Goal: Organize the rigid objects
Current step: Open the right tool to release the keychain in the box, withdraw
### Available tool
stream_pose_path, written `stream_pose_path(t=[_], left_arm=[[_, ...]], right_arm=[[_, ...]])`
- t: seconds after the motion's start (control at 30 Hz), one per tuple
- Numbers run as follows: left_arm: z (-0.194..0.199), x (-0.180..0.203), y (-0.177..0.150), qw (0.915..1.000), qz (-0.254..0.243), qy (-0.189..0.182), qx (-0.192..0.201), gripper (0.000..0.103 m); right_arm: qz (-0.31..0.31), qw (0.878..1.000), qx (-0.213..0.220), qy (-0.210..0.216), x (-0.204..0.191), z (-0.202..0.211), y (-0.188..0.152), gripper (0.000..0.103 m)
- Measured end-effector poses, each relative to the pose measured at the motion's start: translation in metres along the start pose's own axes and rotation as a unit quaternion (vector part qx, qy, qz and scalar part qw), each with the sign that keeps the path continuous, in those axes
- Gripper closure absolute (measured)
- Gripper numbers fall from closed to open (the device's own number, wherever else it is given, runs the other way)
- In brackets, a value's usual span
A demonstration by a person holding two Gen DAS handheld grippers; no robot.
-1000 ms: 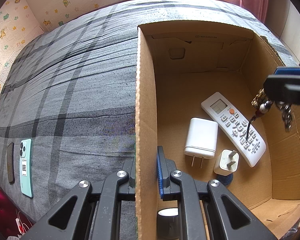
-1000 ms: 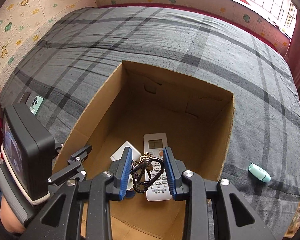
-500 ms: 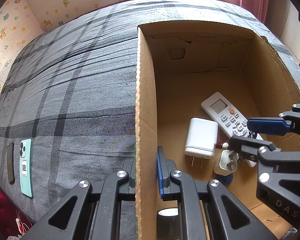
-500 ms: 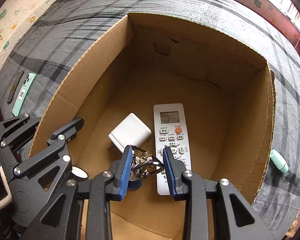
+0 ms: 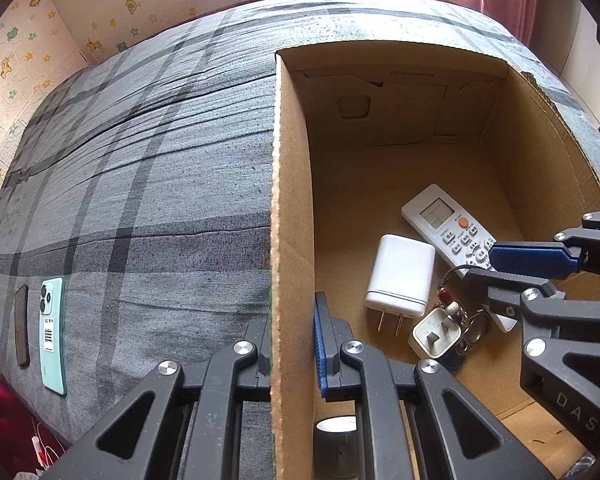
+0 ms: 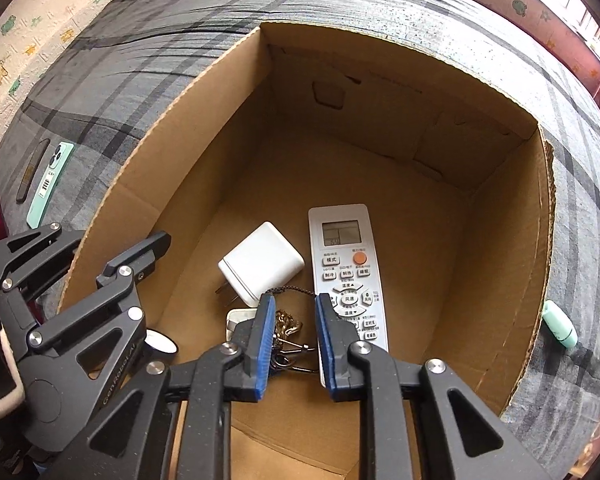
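**A:** What is everything made of?

**B:** The box (image 5: 292, 200) is plain brown corrugated cardboard with a raw fluted rim. It sits on a bed (image 5: 160, 180) covered in grey plaid cloth that is creased in long ridges. Inside lie hard, smooth plastics: a long white remote (image 6: 340, 248) with a small screen and an orange button, a rounded white charger (image 6: 260, 264) with two flat prongs, and a small square plug (image 5: 436, 334).

**A:** And the keys?

**B:** The key bunch (image 6: 286, 326) has metal rings, a gold charm and a dark braided cord. It rests on the box floor at lower centre, touching the small plug and the remote's edge.

**A:** What are the fingers doing?

**B:** The right gripper (image 6: 296, 320) has just been closing. Its blue ribbed pads are drawn in on the key bunch, which sits between them. The left gripper (image 5: 292, 320) is clamped on the box's near-left wall, with one finger inside and one outside.

**A:** Is there room to move?

**B:** The far half of the box floor is bare, but the walls stand tall all round. Outside the box, a mint phone (image 5: 53, 336) and a dark slim bar (image 5: 21, 326) lie side by side near the bed's left edge. A mint capsule (image 6: 560, 324) lies just beside the box's right wall.
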State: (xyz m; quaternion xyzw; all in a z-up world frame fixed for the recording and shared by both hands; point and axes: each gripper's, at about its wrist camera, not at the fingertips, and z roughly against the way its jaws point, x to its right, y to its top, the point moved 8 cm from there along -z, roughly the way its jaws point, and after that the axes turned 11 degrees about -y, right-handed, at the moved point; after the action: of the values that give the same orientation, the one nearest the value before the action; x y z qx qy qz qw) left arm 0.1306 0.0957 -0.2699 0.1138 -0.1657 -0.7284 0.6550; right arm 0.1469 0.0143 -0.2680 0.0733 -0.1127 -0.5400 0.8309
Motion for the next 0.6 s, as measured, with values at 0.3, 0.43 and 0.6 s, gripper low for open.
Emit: stream_pose_path(t=[0.3,0.43,0.6], left_arm=[[0.0,0.0,0.0,1.0,0.0,0.001,0.0,0.089],[0.0,0.0,-0.001,1.0,0.0,0.001,0.0,0.089],[0.0,0.0,0.0,1.0,-0.001,0.001,0.0,0.089]], right_arm=[[-0.003,1.0,0.02,-0.004,0.009,0.019,0.0,0.069],[0.001,0.999,0.035,-0.019,0.012,0.029,0.001,0.061],[-0.008,0.999,0.048,-0.016,0.018,0.043,0.001,0.053]])
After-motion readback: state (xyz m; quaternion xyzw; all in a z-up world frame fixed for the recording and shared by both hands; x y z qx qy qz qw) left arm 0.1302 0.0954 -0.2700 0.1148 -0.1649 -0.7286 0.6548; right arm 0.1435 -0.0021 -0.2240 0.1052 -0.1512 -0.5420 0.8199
